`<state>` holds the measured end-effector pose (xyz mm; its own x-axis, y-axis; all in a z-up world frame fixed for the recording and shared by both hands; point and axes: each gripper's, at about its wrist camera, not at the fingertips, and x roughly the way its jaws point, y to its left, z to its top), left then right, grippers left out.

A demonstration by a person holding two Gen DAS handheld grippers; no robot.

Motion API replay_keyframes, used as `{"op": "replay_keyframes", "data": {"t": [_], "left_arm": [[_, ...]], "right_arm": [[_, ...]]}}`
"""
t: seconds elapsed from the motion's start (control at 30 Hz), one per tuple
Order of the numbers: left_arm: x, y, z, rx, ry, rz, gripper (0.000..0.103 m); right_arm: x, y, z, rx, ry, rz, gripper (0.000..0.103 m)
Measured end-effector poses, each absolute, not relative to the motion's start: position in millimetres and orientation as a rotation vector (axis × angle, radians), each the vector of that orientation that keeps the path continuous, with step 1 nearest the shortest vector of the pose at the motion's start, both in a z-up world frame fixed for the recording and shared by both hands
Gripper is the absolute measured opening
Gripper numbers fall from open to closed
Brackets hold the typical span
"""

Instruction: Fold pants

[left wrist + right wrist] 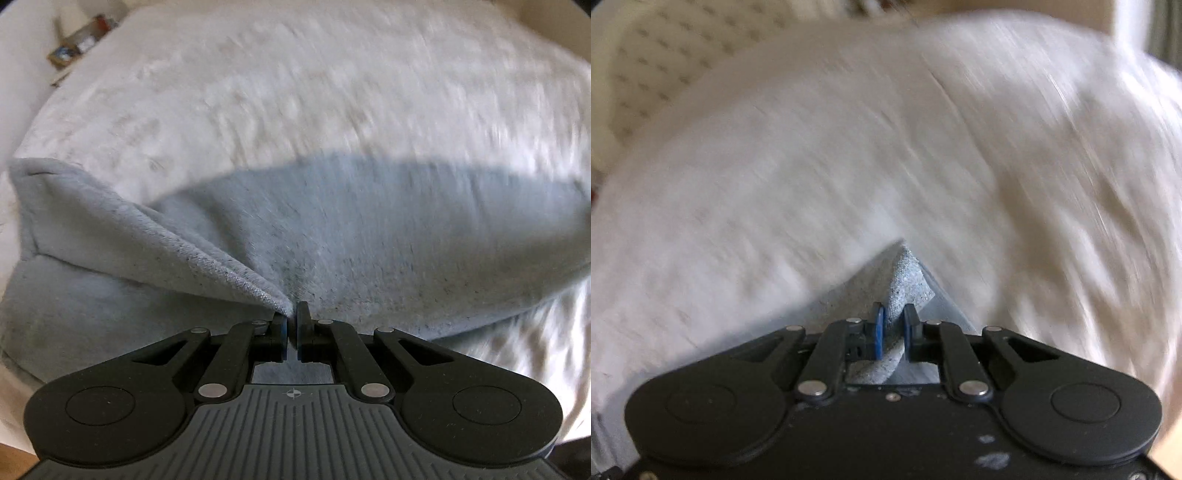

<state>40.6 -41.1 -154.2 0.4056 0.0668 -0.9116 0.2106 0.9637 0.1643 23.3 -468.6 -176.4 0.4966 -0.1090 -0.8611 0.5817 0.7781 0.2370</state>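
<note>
The pants (pixel 332 229) are pale grey-blue fleece, spread wide over a white bed; their far half lies in bright light, the near half in shade. My left gripper (pixel 291 317) is shut on a folded edge of the fabric, which rises in a ridge from the left toward the pads. In the right wrist view only a small grey corner of the pants (pixel 908 280) shows, pinched between the blue pads of my right gripper (pixel 894 321), which is shut on it. Both views are blurred by motion.
White bedding (pixel 849 155) fills the right wrist view, with a dotted cream surface (pixel 653 55) at the upper left. In the left wrist view a small cluttered box (pixel 81 40) sits beyond the bed's far left corner, and white sheet (pixel 535 325) lies at the right.
</note>
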Motion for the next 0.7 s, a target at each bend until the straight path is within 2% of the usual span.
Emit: {"op": "replay_keyframes", "data": {"t": [0.1,0.27,0.47,0.53,0.6,0.63,0.67,0.7], "left_arm": [[43.5,-43.1,-163.4,0.285,1.175,-0.084,0.004],[43.9,-41.3,-159.5,0.278,1.157,-0.089,0.005],[38.2,-47.0,-168.1,0.311,1.173,-0.078,0.007],[37.7,-46.2,-165.9,0.304,1.166,-0.075,0.007],[39.1,-43.2,-167.7,0.286,1.175,-0.065,0.007],[40.4,-42.0,-169.2,0.279,1.181,-0.064,0.007],[41.4,-41.5,-170.9,0.277,1.187,-0.063,0.007],[41.7,-41.6,-172.1,0.278,1.190,-0.064,0.007]], "right_arm": [[19.1,-462.3,-196.7,0.538,1.019,-0.466,0.012],[18.8,-463.7,-186.4,0.517,0.976,-0.454,0.012],[31.5,-467.8,-207.3,0.492,1.044,-0.484,0.012],[29.0,-459.4,-191.3,0.448,1.016,-0.498,0.013],[27.8,-447.0,-172.3,0.326,0.980,-0.531,0.025],[25.9,-441.9,-164.9,0.267,0.953,-0.573,0.040],[26.5,-440.8,-164.7,0.236,0.955,-0.602,0.050],[27.4,-442.8,-167.4,0.234,0.978,-0.601,0.047]]}}
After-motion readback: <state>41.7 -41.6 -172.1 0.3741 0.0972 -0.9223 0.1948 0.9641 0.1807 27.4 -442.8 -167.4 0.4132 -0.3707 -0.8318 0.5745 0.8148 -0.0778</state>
